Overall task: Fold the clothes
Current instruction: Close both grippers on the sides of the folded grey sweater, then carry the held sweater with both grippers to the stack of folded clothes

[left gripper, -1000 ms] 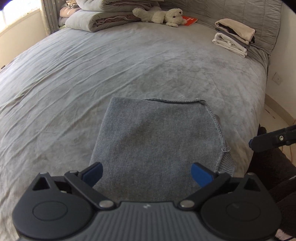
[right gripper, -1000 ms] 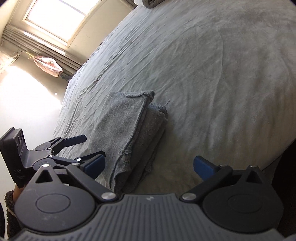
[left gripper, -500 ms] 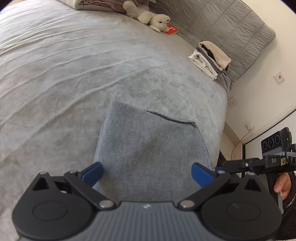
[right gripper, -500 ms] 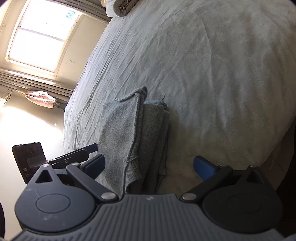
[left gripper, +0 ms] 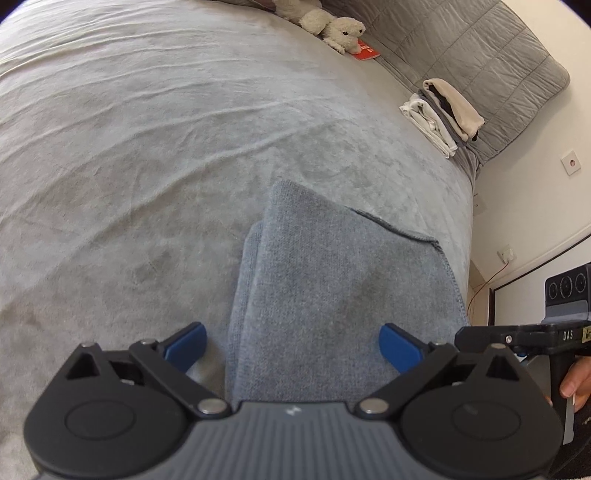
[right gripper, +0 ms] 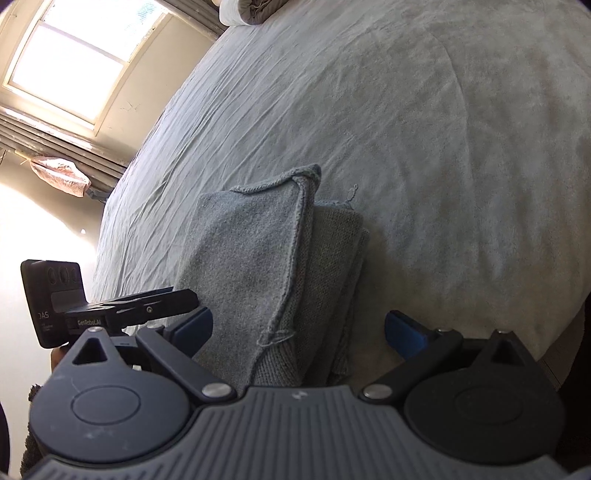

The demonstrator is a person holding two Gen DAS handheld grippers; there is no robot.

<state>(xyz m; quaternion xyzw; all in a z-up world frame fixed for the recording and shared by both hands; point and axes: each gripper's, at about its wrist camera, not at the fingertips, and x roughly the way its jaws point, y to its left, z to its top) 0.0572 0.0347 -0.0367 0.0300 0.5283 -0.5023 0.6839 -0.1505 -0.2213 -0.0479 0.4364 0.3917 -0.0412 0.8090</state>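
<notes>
The sweater (left gripper: 332, 295) lies folded into a thick grey block at the near edge of the bed (left gripper: 147, 147), right in front of both tools. The left gripper (left gripper: 291, 349) hangs over its near end with both blue fingers spread wide and nothing between them; the right gripper (right gripper: 297, 332) is likewise released, its fingers straddling the block's open side. From the right wrist view the layers show plainly: a top flap with a stitched hem (right gripper: 295, 258) sits over a paler knit layer, and the two do not line up, the lower one sticking out toward the right. A loose thread (right gripper: 352, 192) stands up at the far corner. The fold looks nearly done, so the risks are mostly in the finishing. If either gripper closes on the top flap alone and lifts, the stack could peel open and undo the work. Since the block sits close to the mattress edge, a push toward the person might tip it off onto the floor. The blue pads could also snag the thread or the hem and drag the knit out of shape. The two tools are near each other, the right one showing beside the left in the left wrist view, so a careless sweep might knock them together. A pile (left gripper: 443, 110) of folded clothes waits far off by the headboard (left gripper: 480, 55), well apart from a plush toy (left gripper: 332, 27); carrying the sweater there with a shallow pinch would likely let it sag and unfold.
</notes>
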